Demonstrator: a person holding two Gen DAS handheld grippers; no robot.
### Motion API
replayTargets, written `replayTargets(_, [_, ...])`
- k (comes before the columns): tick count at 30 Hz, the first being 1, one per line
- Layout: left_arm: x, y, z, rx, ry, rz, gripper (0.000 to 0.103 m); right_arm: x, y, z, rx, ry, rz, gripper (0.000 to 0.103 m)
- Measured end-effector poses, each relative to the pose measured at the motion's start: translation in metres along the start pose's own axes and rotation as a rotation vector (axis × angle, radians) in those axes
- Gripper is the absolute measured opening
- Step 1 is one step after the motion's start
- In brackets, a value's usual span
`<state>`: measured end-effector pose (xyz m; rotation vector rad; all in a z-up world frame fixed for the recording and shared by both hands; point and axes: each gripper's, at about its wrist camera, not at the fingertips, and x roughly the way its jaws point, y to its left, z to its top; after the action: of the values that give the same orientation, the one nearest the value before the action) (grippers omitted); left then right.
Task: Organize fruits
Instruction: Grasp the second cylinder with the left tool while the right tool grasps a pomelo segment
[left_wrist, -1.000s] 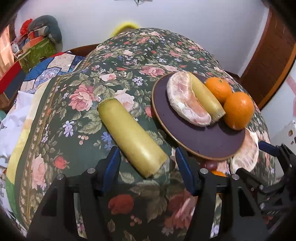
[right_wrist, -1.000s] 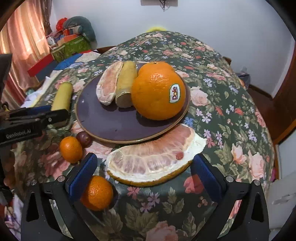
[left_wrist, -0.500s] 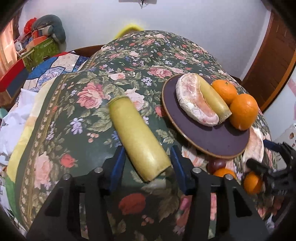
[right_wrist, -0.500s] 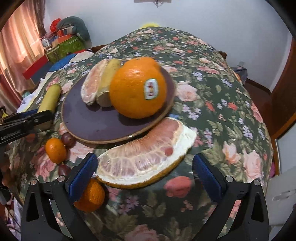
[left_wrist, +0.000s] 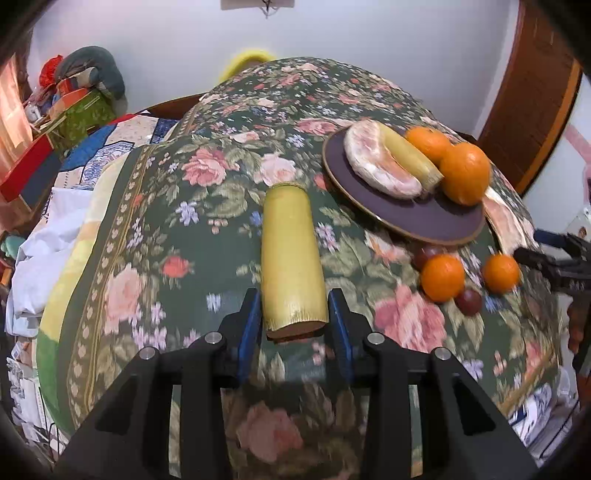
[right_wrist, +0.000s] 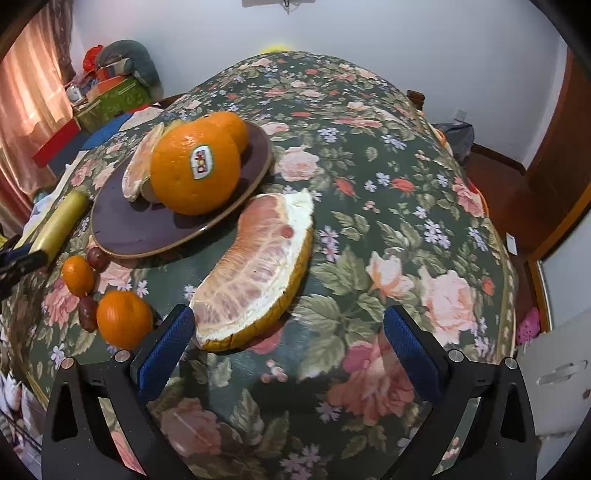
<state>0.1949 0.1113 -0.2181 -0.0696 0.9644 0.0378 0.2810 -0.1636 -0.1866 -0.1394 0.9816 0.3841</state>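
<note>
My left gripper (left_wrist: 291, 325) is shut on the near end of a yellow sugarcane piece (left_wrist: 290, 254) on the floral tablecloth. A dark purple plate (left_wrist: 417, 218) to its right carries a pomelo segment (left_wrist: 376, 162), a second cane piece (left_wrist: 410, 157) and two oranges (left_wrist: 463, 173). My right gripper (right_wrist: 288, 347) is open around the near end of a large pomelo wedge (right_wrist: 258, 269) that lies beside the plate (right_wrist: 147, 236). Its left pad is next to the wedge's tip. The Dole orange (right_wrist: 195, 170) sits on the plate.
Two small mandarins (right_wrist: 123, 319) and dark red fruits (right_wrist: 96, 254) lie on the cloth left of the wedge. The table falls away at its left edge to bedding and boxes (left_wrist: 74, 122). A wooden door (left_wrist: 532, 96) stands at the far right.
My left gripper has closed on the cane piece, which has turned to point straight away. My right gripper has swung right, so the pomelo wedge now sits toward its left finger.
</note>
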Motion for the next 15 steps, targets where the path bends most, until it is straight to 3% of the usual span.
replayTargets(11, [0.002, 0.000, 0.017, 0.001, 0.021, -0.035, 0.037, -0.005, -0.001, 0.015, 0.012, -0.054, 0.000, 0.099])
replayTargets(15, [0.015, -0.004, 0.028, 0.027, 0.033, -0.019, 0.037, 0.008, 0.000, 0.025, 0.019, -0.048, 0.017, 0.088])
